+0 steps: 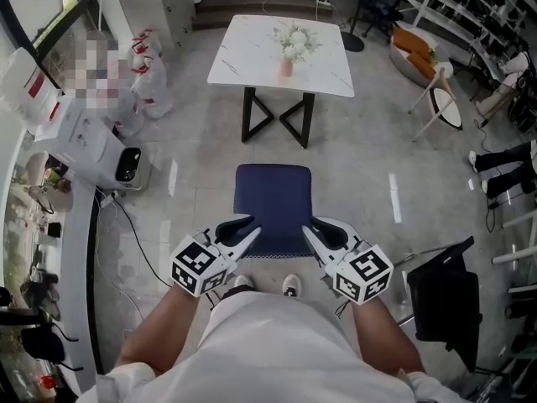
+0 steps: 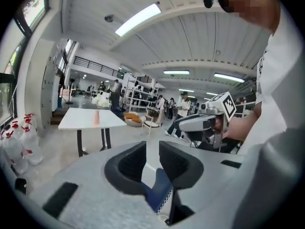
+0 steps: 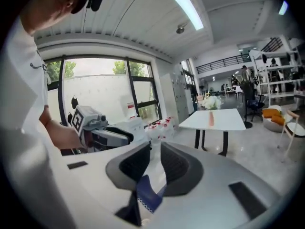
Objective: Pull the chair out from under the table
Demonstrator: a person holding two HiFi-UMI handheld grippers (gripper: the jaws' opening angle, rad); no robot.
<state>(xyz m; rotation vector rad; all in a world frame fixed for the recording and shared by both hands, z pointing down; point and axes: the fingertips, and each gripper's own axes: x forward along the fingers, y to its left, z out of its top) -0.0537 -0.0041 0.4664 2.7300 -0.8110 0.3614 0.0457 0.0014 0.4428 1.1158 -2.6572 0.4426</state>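
Glossy tiled floor (image 1: 180,183), open room. White marble-top table (image 1: 243,61) on black crossed legs, far side, with a pink flower vase (image 1: 288,57) on top. Blue chair (image 1: 273,204) stands clear of the table, on open floor between it and the person's shoes (image 1: 290,285). Left gripper (image 1: 252,233) over the chair's near left corner, right gripper (image 1: 310,233) over the near right corner, both angled inward. Left gripper (image 2: 152,159): jaws at a narrow gap, nothing pinched, blue chair showing through below. Right gripper (image 3: 155,161): same, narrow gap, not gripping.
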